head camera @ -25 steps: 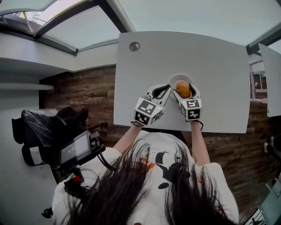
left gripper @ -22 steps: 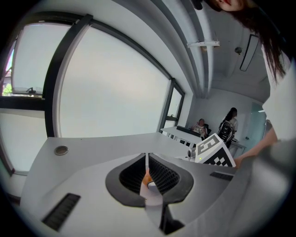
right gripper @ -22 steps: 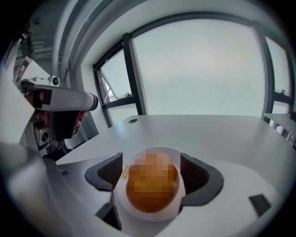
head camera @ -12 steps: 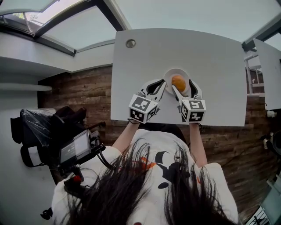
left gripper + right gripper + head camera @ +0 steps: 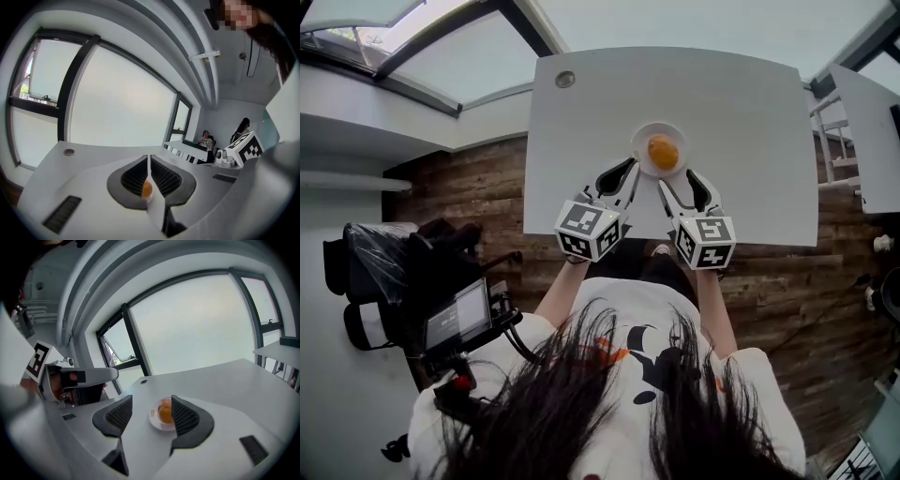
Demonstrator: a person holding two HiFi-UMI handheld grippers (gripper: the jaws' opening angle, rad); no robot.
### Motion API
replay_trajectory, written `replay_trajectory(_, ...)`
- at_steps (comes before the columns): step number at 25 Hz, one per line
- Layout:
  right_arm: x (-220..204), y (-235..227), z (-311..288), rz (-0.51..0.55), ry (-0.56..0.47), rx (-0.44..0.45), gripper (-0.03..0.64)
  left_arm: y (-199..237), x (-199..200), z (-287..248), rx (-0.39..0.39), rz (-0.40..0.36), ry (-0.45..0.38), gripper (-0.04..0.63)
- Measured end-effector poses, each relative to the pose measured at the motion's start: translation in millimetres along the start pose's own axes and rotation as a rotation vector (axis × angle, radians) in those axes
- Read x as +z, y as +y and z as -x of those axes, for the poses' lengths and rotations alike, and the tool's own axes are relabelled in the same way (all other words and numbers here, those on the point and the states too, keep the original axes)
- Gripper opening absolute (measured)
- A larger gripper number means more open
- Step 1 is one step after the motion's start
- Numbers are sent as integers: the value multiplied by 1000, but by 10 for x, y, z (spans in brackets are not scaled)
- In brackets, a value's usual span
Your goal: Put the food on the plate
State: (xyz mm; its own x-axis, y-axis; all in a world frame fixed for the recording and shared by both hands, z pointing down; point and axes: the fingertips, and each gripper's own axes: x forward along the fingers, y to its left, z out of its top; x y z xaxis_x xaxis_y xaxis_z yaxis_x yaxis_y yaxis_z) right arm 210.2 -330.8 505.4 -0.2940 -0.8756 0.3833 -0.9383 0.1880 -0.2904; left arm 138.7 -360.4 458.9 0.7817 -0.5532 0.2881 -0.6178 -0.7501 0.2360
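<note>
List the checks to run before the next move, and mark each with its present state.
1. Food rests on the plate, near its middle: ok.
2. Plate sits fully on the table, away from the edges: ok.
3. Right gripper is clear of the food: ok. Its jaws stand apart and are closing, with nothing gripped between them.
4. Left gripper is empty, jaws together: ok.

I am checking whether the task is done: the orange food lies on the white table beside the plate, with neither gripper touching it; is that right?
Not quite: the orange food lies on the plate, not beside it, as the head view shows. The plate stands on the white table, and neither the left gripper nor the right gripper touches the food.
</note>
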Motion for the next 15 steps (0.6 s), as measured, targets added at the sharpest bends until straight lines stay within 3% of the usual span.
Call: replay_trajectory(15, -295, 273, 560, -5, -20, 62, 270, -551, -362, 436, -3, -33, 54, 6)
